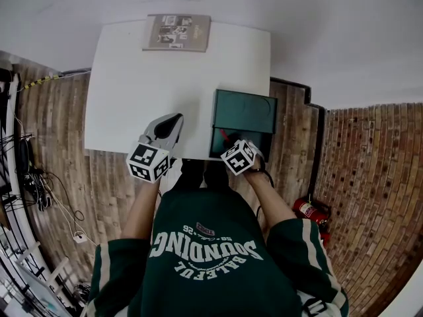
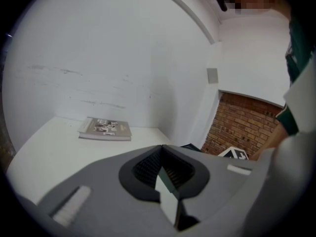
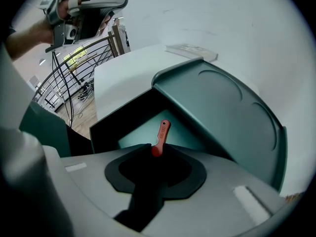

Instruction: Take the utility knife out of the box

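Note:
A dark green box (image 1: 266,142) stands open at the white table's (image 1: 132,78) right front corner, its lid (image 3: 222,107) tipped back. The red utility knife (image 3: 161,135) points up out of the box's inside, its lower end caught between my right gripper's (image 3: 156,154) shut jaws. In the head view the knife (image 1: 227,135) shows as a red sliver just ahead of the right gripper (image 1: 232,142). My left gripper (image 1: 173,120) hovers over the table left of the box, jaws shut and empty (image 2: 160,154).
A book (image 1: 177,32) lies at the table's far edge, also seen from the left gripper (image 2: 104,129). The table stands against a white wall. On the brick floor are a red fire extinguisher (image 1: 305,210) to the right and cables (image 1: 30,177) to the left.

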`<state>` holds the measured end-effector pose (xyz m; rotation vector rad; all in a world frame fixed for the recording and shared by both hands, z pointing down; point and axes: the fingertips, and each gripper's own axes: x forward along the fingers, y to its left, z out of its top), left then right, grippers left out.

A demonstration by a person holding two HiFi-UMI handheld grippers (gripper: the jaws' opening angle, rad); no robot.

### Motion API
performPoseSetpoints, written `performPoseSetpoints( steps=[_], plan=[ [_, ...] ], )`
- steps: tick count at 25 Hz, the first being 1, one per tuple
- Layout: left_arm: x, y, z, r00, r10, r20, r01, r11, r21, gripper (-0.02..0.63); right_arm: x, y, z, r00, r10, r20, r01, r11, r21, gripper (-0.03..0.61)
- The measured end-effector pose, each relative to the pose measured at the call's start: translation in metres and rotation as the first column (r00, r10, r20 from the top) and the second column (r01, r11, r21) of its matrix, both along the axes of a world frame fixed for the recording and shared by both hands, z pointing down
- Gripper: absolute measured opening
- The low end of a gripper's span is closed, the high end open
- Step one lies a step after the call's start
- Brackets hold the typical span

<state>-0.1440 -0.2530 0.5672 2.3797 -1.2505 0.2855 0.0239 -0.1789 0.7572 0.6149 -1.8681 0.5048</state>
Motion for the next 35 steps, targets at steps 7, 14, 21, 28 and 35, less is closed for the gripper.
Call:
performPoseSetpoints(
  steps=[7, 14, 21, 28, 35],
  plan=[
    [0.004, -0.003, -0.003, 1.0, 0.015, -0.003, -0.015, 1.0, 0.009, 0.051, 0.001, 0.004, -0.017, 0.999, 0.012, 0.04, -0.013, 1.0, 0.026, 0.075],
    [0.013, -0.005, -0.01, 0.999, 0.038, -0.002, -0.038, 0.999, 0.026, 0.051, -0.001, 0.009, -0.047, 0.991, 0.029, 0.127, -0.036, 0.998, 0.053, 0.075],
    [0.022, -0.011, -0.022, 0.998, 0.054, 0.008, -0.055, 0.997, 0.057, 0.051, 0.008, -0.008, -0.095, 0.974, 0.078, 0.213, -0.11, 0.984, 0.143, 0.074],
    [0.035, -0.02, -0.036, 0.996, 0.083, 0.017, -0.084, 0.992, 0.093, 0.051, 0.036, -0.048, -0.138, 0.952, 0.143, 0.27, -0.215, 0.941, 0.26, 0.074],
    [0.046, -0.032, -0.049, 0.994, 0.105, 0.022, -0.107, 0.986, 0.129, 0.051, 0.066, -0.09, -0.181, 0.883, 0.251, 0.396, -0.392, 0.859, 0.329, 0.074]
  ],
)
